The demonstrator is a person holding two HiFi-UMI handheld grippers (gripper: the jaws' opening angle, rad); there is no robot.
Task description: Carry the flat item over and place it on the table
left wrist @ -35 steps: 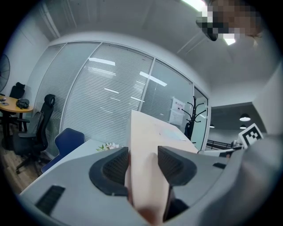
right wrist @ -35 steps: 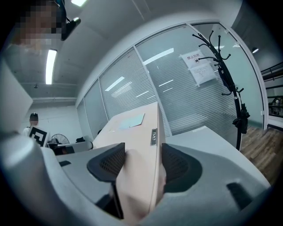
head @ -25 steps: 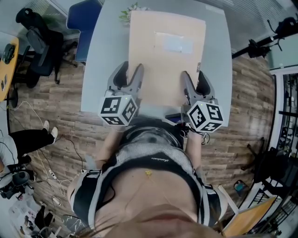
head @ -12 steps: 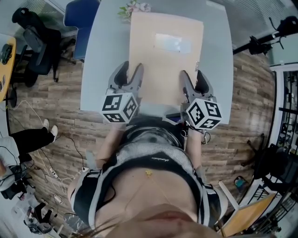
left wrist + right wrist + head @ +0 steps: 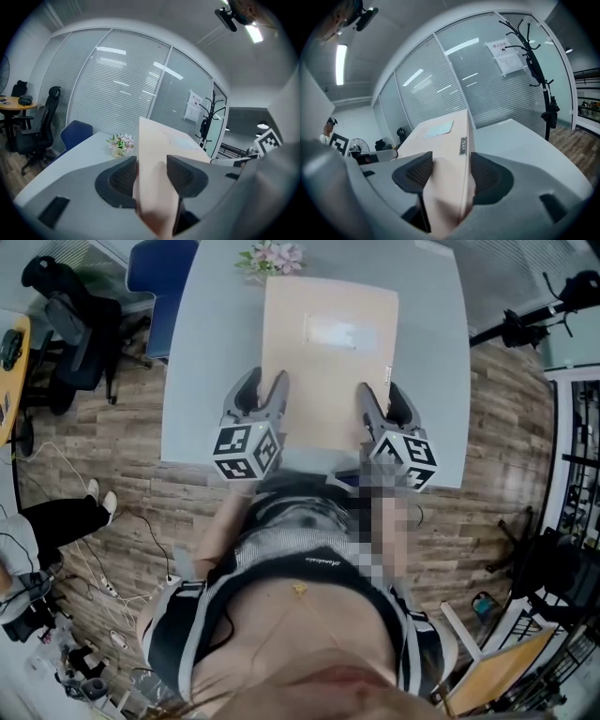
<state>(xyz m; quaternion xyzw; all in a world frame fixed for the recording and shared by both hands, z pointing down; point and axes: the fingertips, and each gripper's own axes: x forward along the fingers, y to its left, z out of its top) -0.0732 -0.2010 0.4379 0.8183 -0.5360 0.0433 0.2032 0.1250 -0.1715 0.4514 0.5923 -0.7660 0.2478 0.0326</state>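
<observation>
A flat tan cardboard box (image 5: pixel 328 352) with a pale label on top lies level over the grey table (image 5: pixel 431 352). My left gripper (image 5: pixel 258 395) is shut on its near left edge and my right gripper (image 5: pixel 384 401) on its near right edge. In the left gripper view the box (image 5: pixel 159 140) runs away between the dark jaws of the left gripper (image 5: pixel 151 172). In the right gripper view the box (image 5: pixel 440 136) sits clamped the same way in the right gripper (image 5: pixel 449 174). Whether the box touches the table I cannot tell.
A small pot of pink flowers (image 5: pixel 272 257) stands at the table's far edge, just beyond the box. A blue chair (image 5: pixel 159 268) and a black office chair (image 5: pixel 75 315) are at the far left. Glass walls (image 5: pixel 117 84) and a coat stand (image 5: pixel 539 70) lie beyond the table.
Both grippers and the box have moved forward over the table, so the box's far edge now nears the flowers. The grip on both edges is unchanged.
</observation>
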